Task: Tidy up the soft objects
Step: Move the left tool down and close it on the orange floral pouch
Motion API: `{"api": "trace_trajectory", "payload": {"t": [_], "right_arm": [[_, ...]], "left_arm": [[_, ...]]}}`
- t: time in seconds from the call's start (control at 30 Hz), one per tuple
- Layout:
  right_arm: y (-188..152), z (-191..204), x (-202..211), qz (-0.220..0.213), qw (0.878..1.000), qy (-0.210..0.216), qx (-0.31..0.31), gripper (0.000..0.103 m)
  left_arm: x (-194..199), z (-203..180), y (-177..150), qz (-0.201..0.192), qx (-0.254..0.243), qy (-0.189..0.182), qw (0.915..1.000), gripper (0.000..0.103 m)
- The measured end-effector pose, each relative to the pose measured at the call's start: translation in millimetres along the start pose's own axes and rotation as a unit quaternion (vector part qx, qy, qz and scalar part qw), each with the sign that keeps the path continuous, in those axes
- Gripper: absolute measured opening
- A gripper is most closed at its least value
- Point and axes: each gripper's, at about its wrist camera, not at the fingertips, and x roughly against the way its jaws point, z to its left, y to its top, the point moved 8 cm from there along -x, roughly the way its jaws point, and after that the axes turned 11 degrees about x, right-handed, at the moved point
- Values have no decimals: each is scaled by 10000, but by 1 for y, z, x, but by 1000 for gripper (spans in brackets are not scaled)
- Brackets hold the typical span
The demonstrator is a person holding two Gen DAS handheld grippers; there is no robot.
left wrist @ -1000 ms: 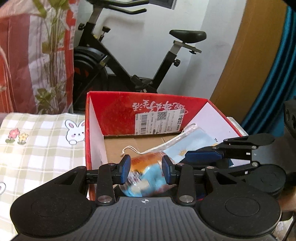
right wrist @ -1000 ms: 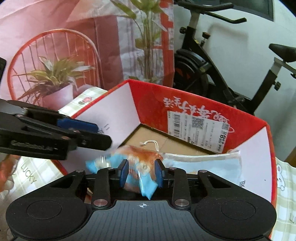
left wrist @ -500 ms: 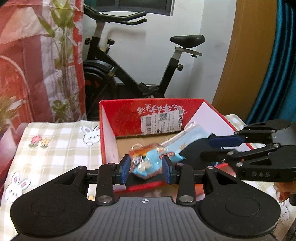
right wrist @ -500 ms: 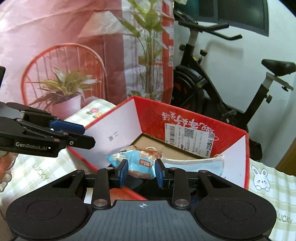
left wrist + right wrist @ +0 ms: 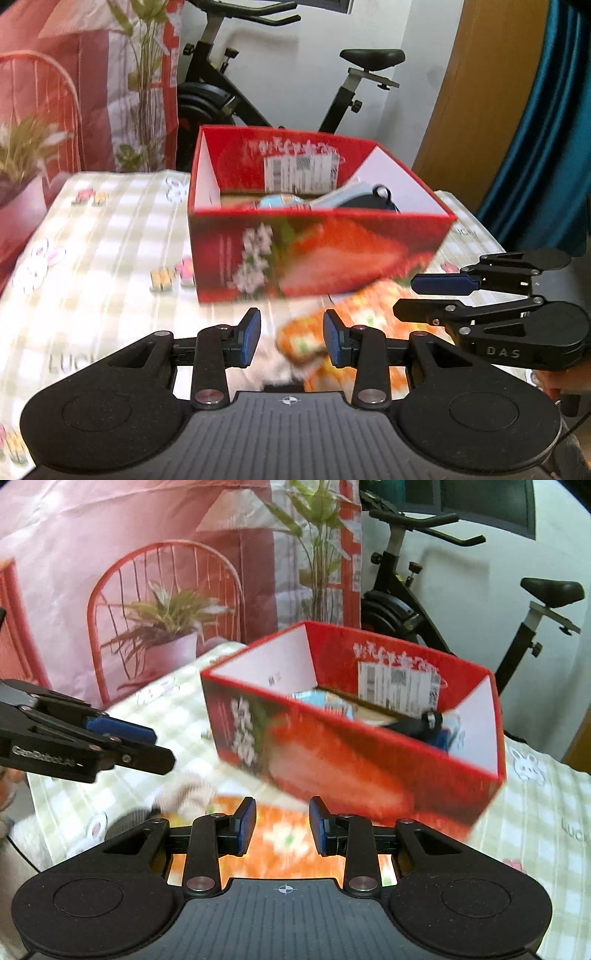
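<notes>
Both hand-held grippers have been pulled back from the red box (image 5: 321, 254) since a second ago, when a blue-and-orange snack bag was pinched between them over the box; that bag (image 5: 280, 201) is now seen lying inside, so that item is judged as deposited and the next soft object is probably being sought. The left hand-held gripper (image 5: 291, 338) is narrowly parted and empty, with the box ahead of it and a blurred orange packet (image 5: 306, 341) below and just beyond its tips on the checked counter (image 5: 110, 236). The right hand-held gripper (image 5: 282, 825) is likewise narrowly parted and holding nothing, with the same orange packet (image 5: 284, 830) directly under its fingers. A beige knitted item (image 5: 188, 792) and a grey item ahead-left of the right tips are shown only in the right wrist view; in the left view that spot is too blurred to tell. A dark object with a ring (image 5: 373, 199) in the box's far-right corner is shown more plainly in the left view.
</notes>
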Motion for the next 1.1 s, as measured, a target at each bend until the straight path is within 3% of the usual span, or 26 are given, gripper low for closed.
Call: {"api": "trace_trajectory", "payload": {"t": [0.23, 0.47, 0.63, 0.97, 1.03, 1.1], "right_arm": [[-40, 10, 9, -147, 9986, -375, -337, 29], [-75, 15, 2, -131, 9963, -497, -683, 30], [-81, 19, 1, -248, 9956, -579, -696, 30], [-83, 21, 0, -318, 9952, -581, -714, 31], [-83, 20, 1, -339, 9950, -576, -738, 31], [-83, 19, 3, -393, 9946, -557, -786, 31]], "left_arm": [[7, 2, -30, -24, 560, -176, 9983, 39], [5, 0, -47, 46, 668, -246, 9975, 39], [0, 0, -55, 208, 789, -384, 9959, 39], [-13, -13, -64, 204, 469, -451, 9977, 39], [-12, -12, -63, 85, 390, -425, 9983, 24], [-8, -8, -62, -28, 382, -447, 9983, 18]]}}
